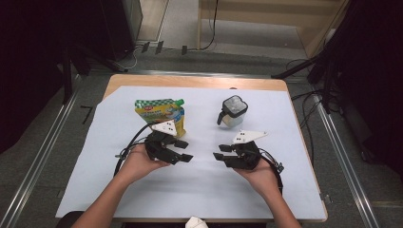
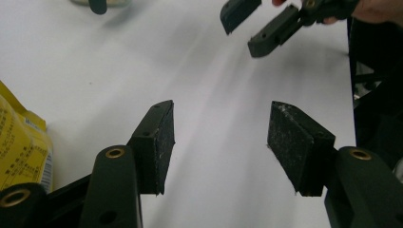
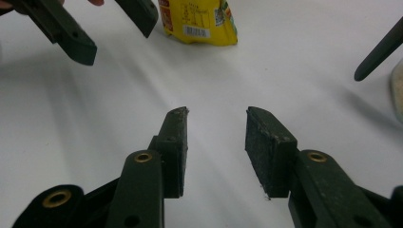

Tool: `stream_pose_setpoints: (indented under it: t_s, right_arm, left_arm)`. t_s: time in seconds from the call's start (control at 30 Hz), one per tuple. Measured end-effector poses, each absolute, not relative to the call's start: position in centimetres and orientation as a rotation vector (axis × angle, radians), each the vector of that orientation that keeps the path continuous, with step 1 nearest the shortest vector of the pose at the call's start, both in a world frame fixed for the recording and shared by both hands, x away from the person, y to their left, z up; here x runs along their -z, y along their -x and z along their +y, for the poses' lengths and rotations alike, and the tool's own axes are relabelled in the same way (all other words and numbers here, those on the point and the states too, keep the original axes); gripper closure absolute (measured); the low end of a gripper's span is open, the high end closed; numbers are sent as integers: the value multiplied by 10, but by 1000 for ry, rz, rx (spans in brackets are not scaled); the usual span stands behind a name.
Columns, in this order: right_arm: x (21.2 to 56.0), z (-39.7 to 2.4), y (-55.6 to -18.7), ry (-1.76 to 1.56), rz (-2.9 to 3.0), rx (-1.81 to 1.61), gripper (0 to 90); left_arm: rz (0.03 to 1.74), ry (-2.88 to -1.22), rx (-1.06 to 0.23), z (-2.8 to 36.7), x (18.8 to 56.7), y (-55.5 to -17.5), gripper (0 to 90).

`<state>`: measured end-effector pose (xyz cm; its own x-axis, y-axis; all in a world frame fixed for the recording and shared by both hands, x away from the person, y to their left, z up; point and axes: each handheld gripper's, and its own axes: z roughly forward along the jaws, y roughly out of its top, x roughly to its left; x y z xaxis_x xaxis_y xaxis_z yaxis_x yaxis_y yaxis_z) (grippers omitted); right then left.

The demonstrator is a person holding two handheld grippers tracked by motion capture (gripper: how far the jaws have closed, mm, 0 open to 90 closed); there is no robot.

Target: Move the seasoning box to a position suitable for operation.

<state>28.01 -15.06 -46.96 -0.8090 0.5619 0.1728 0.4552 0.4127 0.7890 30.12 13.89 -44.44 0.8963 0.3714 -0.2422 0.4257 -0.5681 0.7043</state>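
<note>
In the high view the yellow-and-green stand-up pouch [image 1: 161,115] stands just above the left gripper [image 1: 183,151], nearer than the right gripper [image 1: 221,152]; both jaws gape empty.

Your left gripper [image 1: 184,150]: held above the white sheet [image 1: 199,190], jaws apart, nothing between them.
Your right gripper [image 1: 221,152]: it faces the left one, jaws apart and empty.
Yellow pouch [image 1: 160,113]: it lies just behind your left gripper.
Clear jar [image 1: 233,111]: it stands behind your right gripper, apart from it.
</note>
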Motion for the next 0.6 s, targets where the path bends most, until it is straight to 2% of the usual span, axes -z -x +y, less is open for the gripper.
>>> stream_pose_setpoints:
  t_s: [0.47, 0.6]
  right_arm:
    - [468, -154, -279, -878, 2516, -1374, 600]
    - [468, -152, -280, -859, 2517, -1349, 603]
  left_arm:
    - [491, -2308, 84, 126, 446, -296, 442]
    - [494, -2286, 100, 128, 446, -296, 431]
